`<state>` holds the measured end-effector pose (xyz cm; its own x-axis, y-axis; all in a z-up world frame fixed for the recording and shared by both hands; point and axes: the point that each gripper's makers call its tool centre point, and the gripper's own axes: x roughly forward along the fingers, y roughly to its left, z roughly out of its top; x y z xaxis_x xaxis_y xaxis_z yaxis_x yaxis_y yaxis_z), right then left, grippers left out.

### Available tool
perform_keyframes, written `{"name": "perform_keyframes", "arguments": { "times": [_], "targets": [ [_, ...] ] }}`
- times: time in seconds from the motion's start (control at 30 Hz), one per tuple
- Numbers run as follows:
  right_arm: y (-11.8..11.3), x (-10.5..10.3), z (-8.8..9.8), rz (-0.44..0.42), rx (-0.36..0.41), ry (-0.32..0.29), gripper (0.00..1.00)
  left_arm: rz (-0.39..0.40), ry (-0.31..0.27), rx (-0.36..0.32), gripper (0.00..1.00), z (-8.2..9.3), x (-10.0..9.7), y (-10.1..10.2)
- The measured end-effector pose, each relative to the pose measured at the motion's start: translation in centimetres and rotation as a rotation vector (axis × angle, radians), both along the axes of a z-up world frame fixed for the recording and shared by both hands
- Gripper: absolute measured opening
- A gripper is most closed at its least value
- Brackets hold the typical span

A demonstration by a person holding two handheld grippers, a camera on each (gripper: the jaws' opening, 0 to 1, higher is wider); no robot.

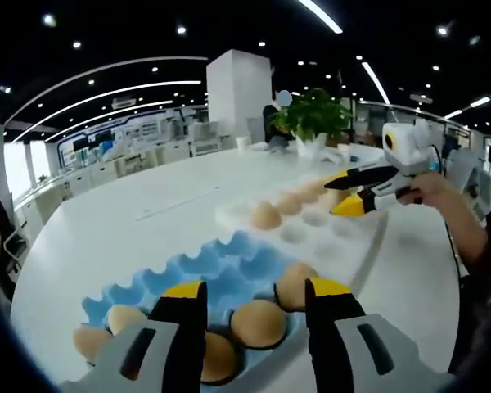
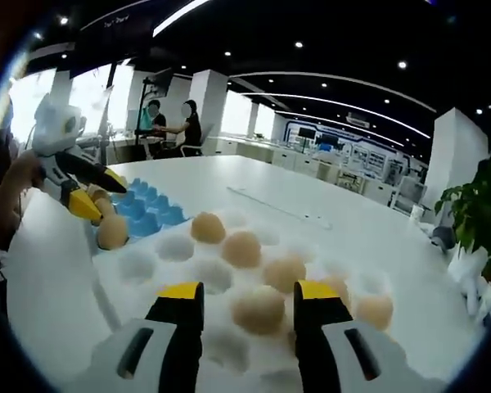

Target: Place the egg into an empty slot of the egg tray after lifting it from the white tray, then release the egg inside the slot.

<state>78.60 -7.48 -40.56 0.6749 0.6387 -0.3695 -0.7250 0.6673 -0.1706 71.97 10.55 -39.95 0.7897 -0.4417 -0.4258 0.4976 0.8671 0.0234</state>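
Between the yellow-tipped jaws of the right gripper [image 2: 248, 295], in the right gripper view, an egg [image 2: 259, 309] lies in a cup of the white tray [image 2: 139, 266]; the jaws stand apart on either side of it, and whether their pads touch the shell cannot be told. More eggs sit in the cups beyond it, among them one [image 2: 241, 248] further up the tray and one [image 2: 208, 227] near the far edge. In the left gripper view the left gripper [image 1: 254, 296] hangs over the blue egg tray [image 1: 217, 266] with its jaws spread wide and nothing between them; an egg [image 1: 258, 323] rests in a slot under the gap, another [image 1: 293, 283] just beside the right-hand jaw, and others lie along the near edge, partly covered by the grey gripper body. The same view shows the right gripper from the side, held by a person's hand [image 1: 430, 187] on a forearm reaching in from the right edge, jaws pointing down toward the white tray's row of eggs. From the right gripper view the left gripper appears at the left edge, held in a hand that is dim and blurred, above the blue tray. Both trays lie side by side on a white table [image 1: 131, 213]. A potted plant [image 1: 311, 115] stands at its far end.
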Motion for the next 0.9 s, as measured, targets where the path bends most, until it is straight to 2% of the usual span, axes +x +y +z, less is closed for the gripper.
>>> {"name": "perform_keyframes", "arguments": {
  "times": [0.07, 0.17, 0.2, 0.27, 0.33, 0.53, 0.6, 0.7, 0.83, 0.9],
  "targets": [
    [0.0, 0.0, -0.2, -0.004, -0.010, 0.010, 0.44, 0.000, -0.002, 0.001, 0.48, 0.0, -0.2, -0.2],
    [-0.4, 0.3, -0.7, -0.025, -0.071, -0.006, 0.41, -0.005, -0.005, -0.001, 0.48, 0.0, -0.4, -0.4],
    [-0.3, 0.2, -0.6, -0.020, -0.062, -0.007, 0.40, -0.004, -0.005, -0.002, 0.48, 0.0, -0.5, -0.4],
    [-0.1, 0.0, -0.9, -0.020, -0.054, 0.029, 0.36, -0.005, -0.004, -0.001, 0.48, 0.0, -0.5, -0.4],
    [-0.2, 0.2, -0.8, -0.024, -0.087, 0.014, 0.35, -0.005, -0.005, 0.004, 0.47, 0.0, -0.4, -0.3],
    [-0.6, 0.6, -1.0, -0.001, -0.174, 0.072, 0.29, -0.013, -0.010, 0.006, 0.47, 0.2, -0.5, -0.4],
    [-1.0, 0.9, -1.4, -0.021, -0.237, 0.090, 0.27, -0.011, -0.012, 0.003, 0.47, 0.3, -0.5, -0.3],
    [-0.6, 0.3, -1.3, 0.028, -0.329, 0.139, 0.27, -0.013, -0.012, 0.007, 0.47, 0.3, -0.3, -0.3],
    [-0.7, 0.5, -1.9, 0.076, -0.389, 0.240, 0.27, -0.024, -0.013, 0.008, 0.47, 0.4, -0.4, -0.5],
    [-0.6, 0.2, -2.0, 0.105, -0.417, 0.272, 0.27, -0.024, -0.013, 0.006, 0.47, 0.3, -0.5, -0.5]
  ]
}}
